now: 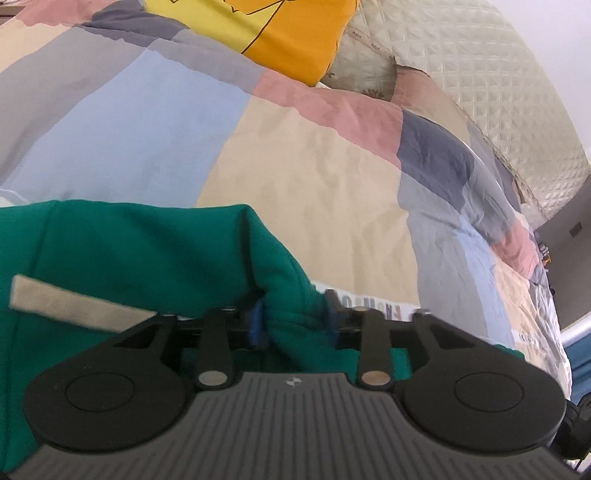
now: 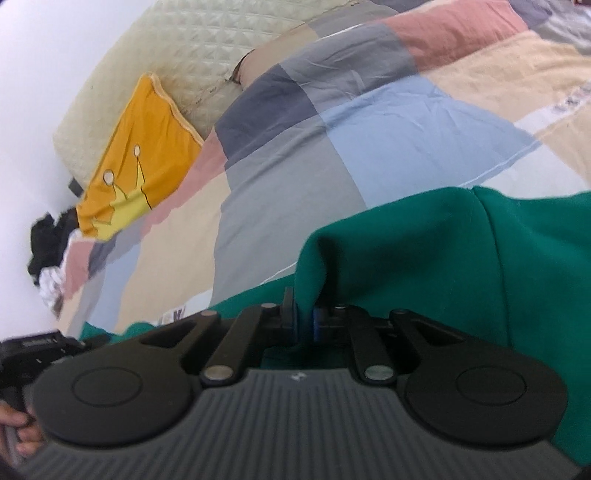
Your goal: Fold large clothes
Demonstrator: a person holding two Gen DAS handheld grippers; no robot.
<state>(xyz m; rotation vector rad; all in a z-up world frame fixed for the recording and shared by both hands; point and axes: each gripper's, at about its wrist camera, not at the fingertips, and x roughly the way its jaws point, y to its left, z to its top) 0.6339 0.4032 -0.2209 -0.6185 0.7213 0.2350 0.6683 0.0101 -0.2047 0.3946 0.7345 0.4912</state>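
A large green garment [image 1: 140, 251] with a beige strip [image 1: 74, 306] lies bunched on the patchwork bed cover [image 1: 295, 166]. My left gripper [image 1: 295, 317] is shut on a fold of the green garment, which bulges between the blue-padded fingers [image 1: 256, 325]. In the right wrist view the same green garment [image 2: 461, 258] fills the lower right. My right gripper [image 2: 304, 317] is shut on a raised ridge of its cloth, the fingers [image 2: 290, 314] nearly together. The lower parts of the garment are hidden behind the gripper bodies.
A yellow-orange pillow [image 1: 280, 33] [image 2: 133, 155] lies at the head of the bed against a cream quilted headboard [image 1: 498, 92] [image 2: 177, 66]. Dark and white clothes [image 2: 48, 251] lie piled at the bed's far edge. The other gripper and a hand [image 2: 22, 369] show at lower left.
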